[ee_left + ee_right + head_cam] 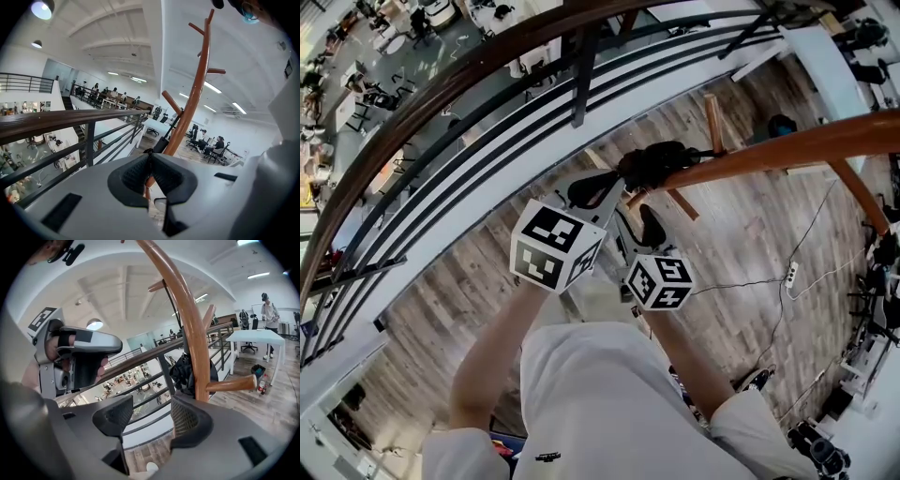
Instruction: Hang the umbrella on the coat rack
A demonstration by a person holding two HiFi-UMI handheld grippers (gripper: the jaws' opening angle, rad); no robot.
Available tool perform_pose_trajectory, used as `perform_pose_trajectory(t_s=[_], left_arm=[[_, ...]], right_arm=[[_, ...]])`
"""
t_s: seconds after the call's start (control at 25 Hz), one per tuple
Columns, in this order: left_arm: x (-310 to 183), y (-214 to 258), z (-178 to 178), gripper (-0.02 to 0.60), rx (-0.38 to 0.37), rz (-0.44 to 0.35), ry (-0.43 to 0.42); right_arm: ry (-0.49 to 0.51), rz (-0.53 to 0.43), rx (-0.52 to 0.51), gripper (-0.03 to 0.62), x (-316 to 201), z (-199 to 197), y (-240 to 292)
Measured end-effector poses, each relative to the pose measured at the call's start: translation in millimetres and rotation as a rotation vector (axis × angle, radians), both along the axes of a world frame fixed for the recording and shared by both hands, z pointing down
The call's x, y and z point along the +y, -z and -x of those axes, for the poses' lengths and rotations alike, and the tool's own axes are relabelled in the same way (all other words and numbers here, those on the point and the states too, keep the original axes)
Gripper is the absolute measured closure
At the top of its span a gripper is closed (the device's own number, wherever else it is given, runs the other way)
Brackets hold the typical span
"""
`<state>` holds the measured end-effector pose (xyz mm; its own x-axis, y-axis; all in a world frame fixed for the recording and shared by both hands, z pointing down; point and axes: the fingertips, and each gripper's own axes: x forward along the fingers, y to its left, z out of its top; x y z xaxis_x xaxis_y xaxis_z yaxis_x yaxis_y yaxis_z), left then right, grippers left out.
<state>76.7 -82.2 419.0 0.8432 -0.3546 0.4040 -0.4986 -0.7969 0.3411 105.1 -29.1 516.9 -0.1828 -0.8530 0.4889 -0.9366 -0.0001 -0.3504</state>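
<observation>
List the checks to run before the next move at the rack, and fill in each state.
1. Umbrella bundled against the coat rack pole, above a lower peg: ok.
2. What bears the umbrella's weight: cannot tell.
3. Right gripper jaws apart with nothing between them: ok.
4. Left gripper jaws together: ok. Whether a thin strap is pinched: cannot tell.
5. Both grippers apart from the railing: ok.

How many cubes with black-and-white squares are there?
2. The left cube rides on the left gripper, the right cube on the right gripper, side by side; none seems hidden.
</observation>
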Motion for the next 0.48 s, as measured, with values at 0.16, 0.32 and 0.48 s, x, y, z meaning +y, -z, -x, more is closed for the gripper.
perform_pose_trajectory(t_s=[0.16,0.32,0.48], left_arm=[[10.4,14.5,2.0,0.546,0.008,-0.016,0.018],[19.7,25.4,8.5,0.545,0.003,-0.031,0.037],[32.0,38.0,15.1,0.545,0.009,-0.039,0.067]], right_arm=[[0.074,-0.053,0.049,0.39,11.7,-5.7,25.4],[0.186,-0.086,0.046,0.391,20.2,2.1,44.1],[0.302,-0.142,0.111,0.416,30.0,9.1,71.1]])
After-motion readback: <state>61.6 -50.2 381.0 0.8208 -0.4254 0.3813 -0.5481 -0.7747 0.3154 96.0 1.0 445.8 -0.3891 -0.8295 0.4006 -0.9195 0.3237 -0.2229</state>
